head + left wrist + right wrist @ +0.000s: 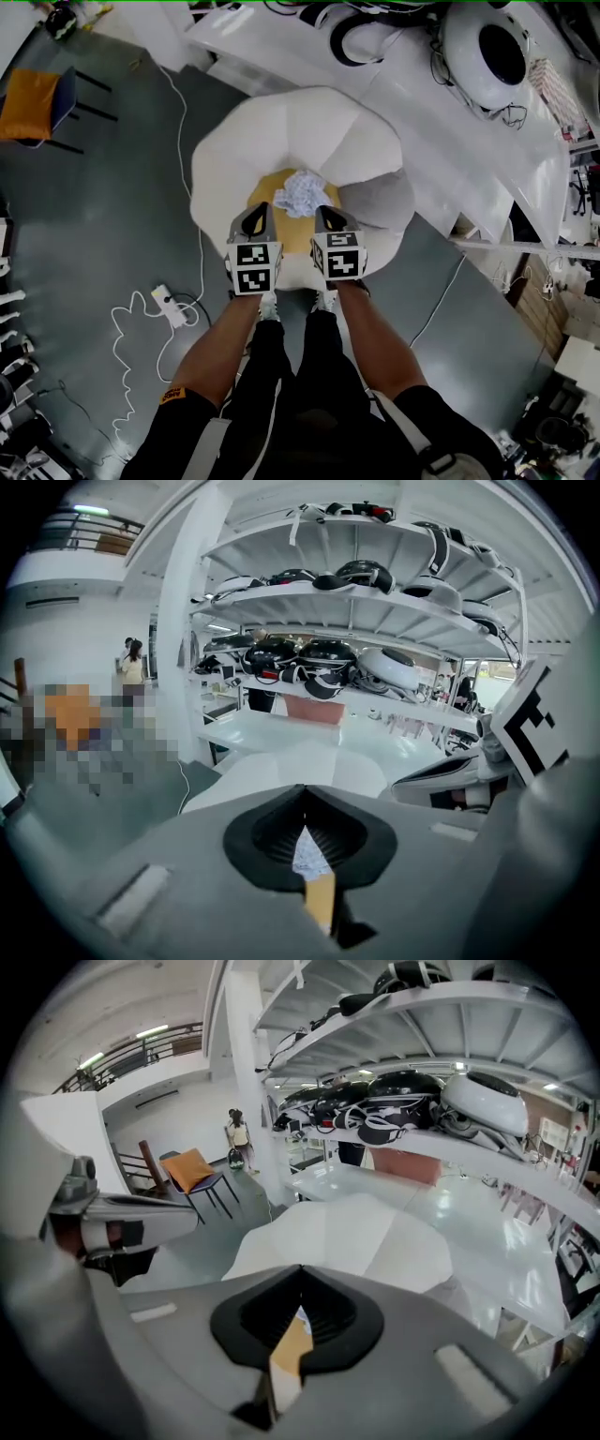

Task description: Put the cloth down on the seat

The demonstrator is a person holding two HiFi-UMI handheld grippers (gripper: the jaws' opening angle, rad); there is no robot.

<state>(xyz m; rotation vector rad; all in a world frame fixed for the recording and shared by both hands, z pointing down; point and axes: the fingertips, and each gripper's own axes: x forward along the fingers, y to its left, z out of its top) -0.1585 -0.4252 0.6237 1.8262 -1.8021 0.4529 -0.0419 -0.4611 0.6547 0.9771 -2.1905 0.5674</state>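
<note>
The crumpled cloth (302,192) lay on the yellow seat (292,236), just beyond the left gripper (258,210) and right gripper (325,215), both clenched empty.

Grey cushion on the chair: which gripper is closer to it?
Right. In the head view the right gripper hangs just beside the grey cushion, at its left edge. The left gripper is farther off, on the other side of the crumpled cloth.

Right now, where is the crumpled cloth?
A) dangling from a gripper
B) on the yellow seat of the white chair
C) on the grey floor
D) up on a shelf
B: the head view shows the cloth lying in a crumpled heap on the yellow seat of the white chair.
</note>
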